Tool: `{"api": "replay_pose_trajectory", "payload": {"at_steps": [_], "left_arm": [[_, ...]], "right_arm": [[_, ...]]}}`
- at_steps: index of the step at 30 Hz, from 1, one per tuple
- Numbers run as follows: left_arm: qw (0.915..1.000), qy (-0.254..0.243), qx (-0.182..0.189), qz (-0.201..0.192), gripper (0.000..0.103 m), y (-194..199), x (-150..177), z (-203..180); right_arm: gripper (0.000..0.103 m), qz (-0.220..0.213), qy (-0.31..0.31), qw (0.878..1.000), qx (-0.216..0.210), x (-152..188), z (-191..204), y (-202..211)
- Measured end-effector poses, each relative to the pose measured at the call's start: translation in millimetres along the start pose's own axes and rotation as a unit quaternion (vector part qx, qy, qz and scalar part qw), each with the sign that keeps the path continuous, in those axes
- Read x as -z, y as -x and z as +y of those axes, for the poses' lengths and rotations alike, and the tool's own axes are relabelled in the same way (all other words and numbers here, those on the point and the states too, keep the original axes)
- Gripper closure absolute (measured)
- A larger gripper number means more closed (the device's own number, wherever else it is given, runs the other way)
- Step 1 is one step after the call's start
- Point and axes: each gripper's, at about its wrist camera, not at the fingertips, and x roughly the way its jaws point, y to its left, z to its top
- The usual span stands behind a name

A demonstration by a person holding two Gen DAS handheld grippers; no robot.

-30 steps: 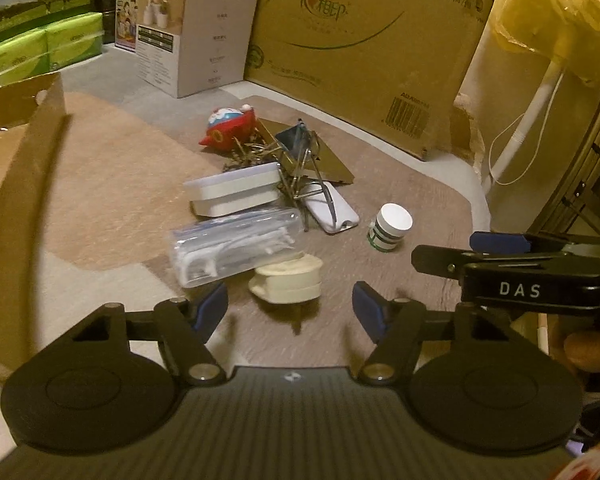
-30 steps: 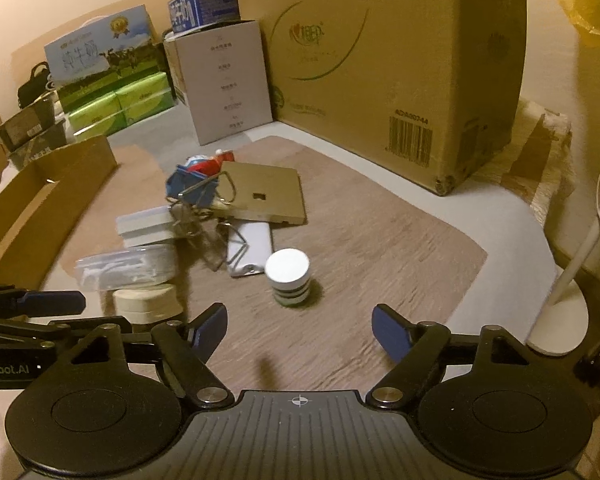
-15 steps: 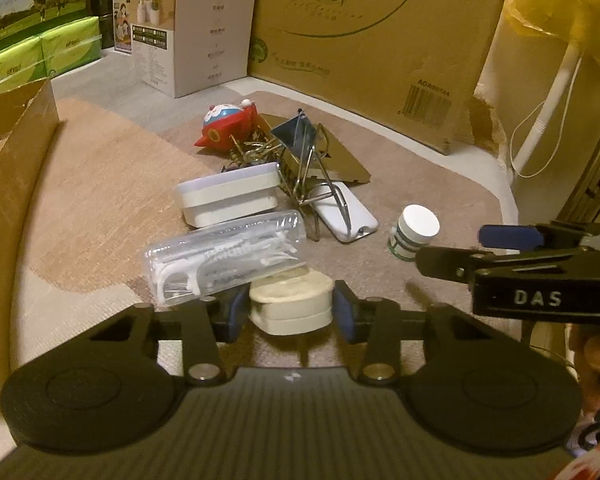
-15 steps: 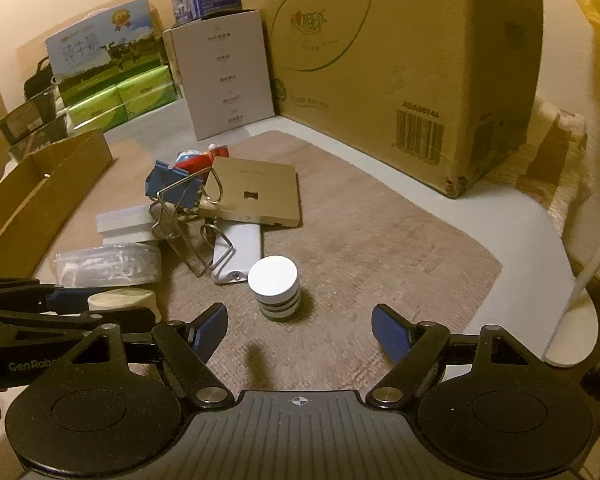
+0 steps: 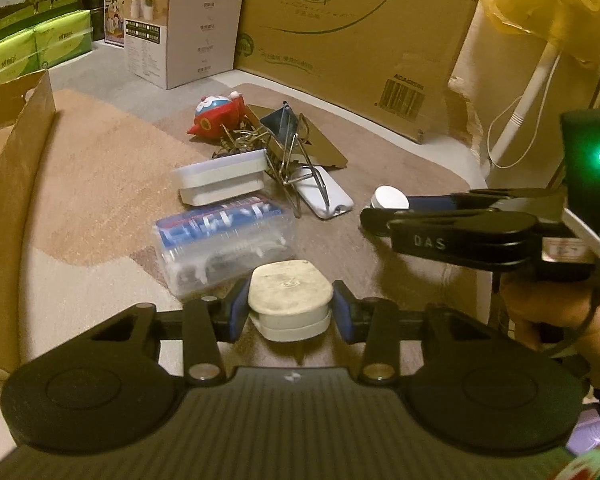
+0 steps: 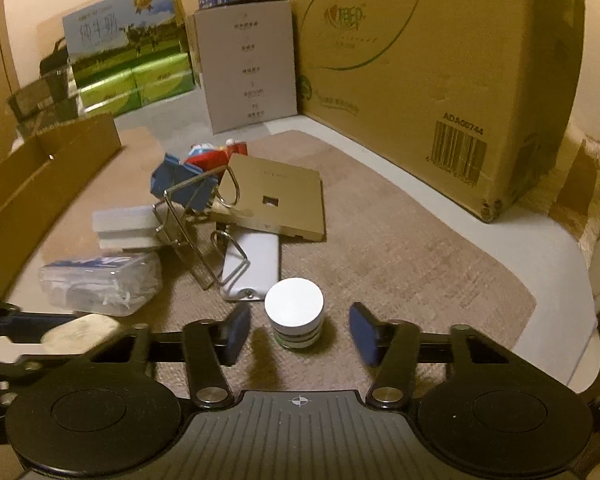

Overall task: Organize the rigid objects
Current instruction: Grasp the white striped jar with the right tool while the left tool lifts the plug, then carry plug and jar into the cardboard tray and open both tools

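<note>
My left gripper [image 5: 290, 310] is shut on a cream plug adapter [image 5: 290, 296] and holds it just above the rug. My right gripper [image 6: 298, 332] is open, its blue pads on either side of a small white-lidded jar [image 6: 295, 312] without touching it. The jar also shows in the left wrist view [image 5: 389, 199], partly behind the right gripper. A clear floss-pick box [image 5: 224, 236], a white box [image 5: 220, 176], a white phone [image 5: 324, 196], binder clips [image 5: 284, 148], a gold flat box [image 6: 276, 196] and a red toy [image 5: 218, 114] lie in a heap beyond.
An open cardboard box [image 5: 16, 176] stands at the left. A large carton [image 5: 352, 36] and a smaller white carton [image 5: 180, 20] line the back. A white fan stand [image 5: 524, 100] rises at the right. The beige rug [image 6: 400, 248] lies under everything.
My left gripper has closed on the plug adapter and lifted it slightly. My right gripper has moved forward so the jar now sits between its open fingers.
</note>
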Motion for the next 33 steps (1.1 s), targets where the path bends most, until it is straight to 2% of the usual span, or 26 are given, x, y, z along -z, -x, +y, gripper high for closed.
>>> {"api": "replay_pose_trajectory", "payload": {"at_steps": [1,2,10,19,25,33], "left_arm": [[1.0000,0.000,0.002,0.001,0.064,1.5,0.4,0.3],[1.0000,0.001,0.003,0.000,0.064,3.7,0.9,0.5],[1.0000,-0.003,0.001,-0.009,0.064,25.0,5.9,3.1],[0.9991,-0.004,-0.016,-0.040,0.064,74.6,7.2,19.9],[0.9970,0.008,-0.040,-0.066,0.064,112.8,8.0,50.5],[0.9919,0.038,-0.089,-0.083,0.064,155.3,15.1,112.9]], "right_arm": [[0.070,-0.001,0.000,1.000,0.000,0.9,-0.2,0.6],[0.072,-0.004,0.000,1.000,0.001,1.9,0.2,2.2],[0.072,-0.022,0.003,1.000,0.003,11.4,14.1,36.4],[0.072,-0.046,0.015,0.999,-0.011,17.4,60.5,86.2],[0.072,-0.065,0.033,0.997,-0.030,8.7,102.5,104.1],[0.072,-0.073,0.051,0.993,-0.074,-12.5,161.6,98.6]]}}
